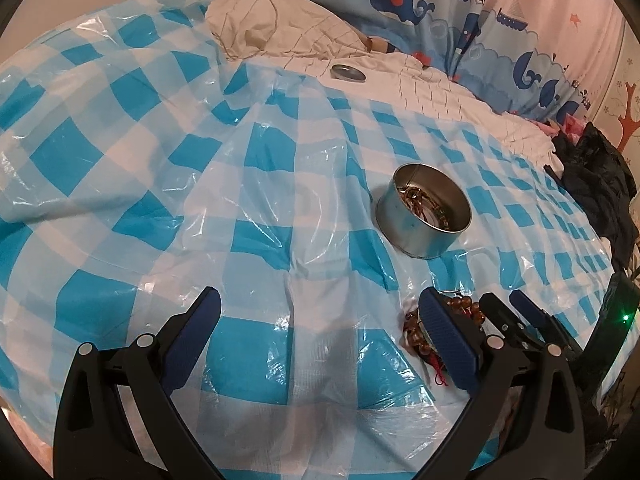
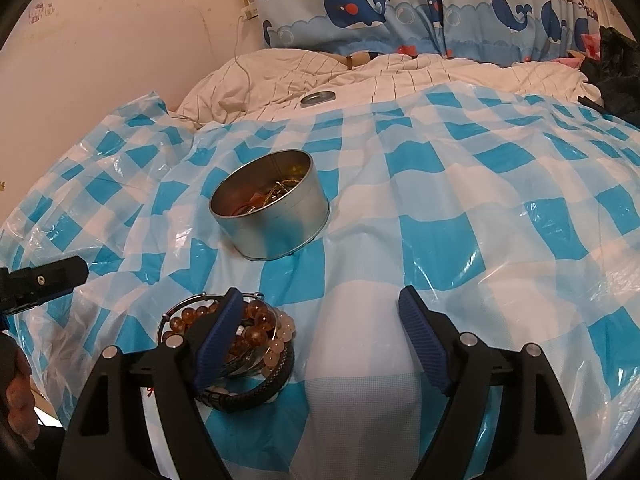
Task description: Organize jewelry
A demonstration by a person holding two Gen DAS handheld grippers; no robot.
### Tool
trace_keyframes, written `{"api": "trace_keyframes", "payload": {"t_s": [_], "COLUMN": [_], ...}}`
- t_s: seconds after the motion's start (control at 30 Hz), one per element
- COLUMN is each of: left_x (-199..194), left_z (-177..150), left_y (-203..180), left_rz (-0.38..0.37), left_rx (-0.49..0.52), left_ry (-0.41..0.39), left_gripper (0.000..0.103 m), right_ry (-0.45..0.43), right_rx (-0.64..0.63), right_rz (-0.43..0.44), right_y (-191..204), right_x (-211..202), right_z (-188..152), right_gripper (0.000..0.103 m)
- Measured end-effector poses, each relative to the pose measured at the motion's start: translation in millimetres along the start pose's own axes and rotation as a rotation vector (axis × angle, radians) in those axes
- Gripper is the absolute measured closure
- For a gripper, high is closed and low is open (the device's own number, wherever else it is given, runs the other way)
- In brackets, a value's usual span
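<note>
A: Bracelets (image 2: 256,344) heaped on checked sheet (image 2: 460,232), left finger of right gripper (image 2: 320,320) overlapping them, jaws wide, gripping nothing.
B: Left gripper (image 1: 320,320) open too; tin (image 2: 272,204) beyond, lid (image 2: 318,98) far back

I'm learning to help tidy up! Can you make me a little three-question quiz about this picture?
1. True or false: the round tin already has jewelry inside.
2. Where is the pile of bracelets? A) in the tin B) on the checked sheet, near the right gripper C) on the pillow
3. Fill in: the tin's lid lies far back on the ____ bedding.

Key: 1 true; 2 B; 3 white
</note>
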State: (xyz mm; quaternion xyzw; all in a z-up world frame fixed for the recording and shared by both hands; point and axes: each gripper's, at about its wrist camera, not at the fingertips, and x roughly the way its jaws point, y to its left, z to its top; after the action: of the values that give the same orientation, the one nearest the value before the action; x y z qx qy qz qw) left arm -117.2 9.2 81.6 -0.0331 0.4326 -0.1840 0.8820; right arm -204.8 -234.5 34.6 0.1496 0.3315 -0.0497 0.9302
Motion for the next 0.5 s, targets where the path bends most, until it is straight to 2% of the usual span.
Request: {"api": "trace_keyframes", "payload": {"t_s": [0.5], "left_x": [4.4], "left_z": [-2.9], "left_y": [-0.9], "left_rz": [0.001], "left_rx": [0.003], "left_ry": [0.007], "left_gripper": [0.008], "right_ry": [-0.001], "right_rx": [0.0], "right_rz": [0.001], "right_y": [0.0], "right_x": [0.1], "right_z": [-0.3], "right_gripper": [0.025]}}
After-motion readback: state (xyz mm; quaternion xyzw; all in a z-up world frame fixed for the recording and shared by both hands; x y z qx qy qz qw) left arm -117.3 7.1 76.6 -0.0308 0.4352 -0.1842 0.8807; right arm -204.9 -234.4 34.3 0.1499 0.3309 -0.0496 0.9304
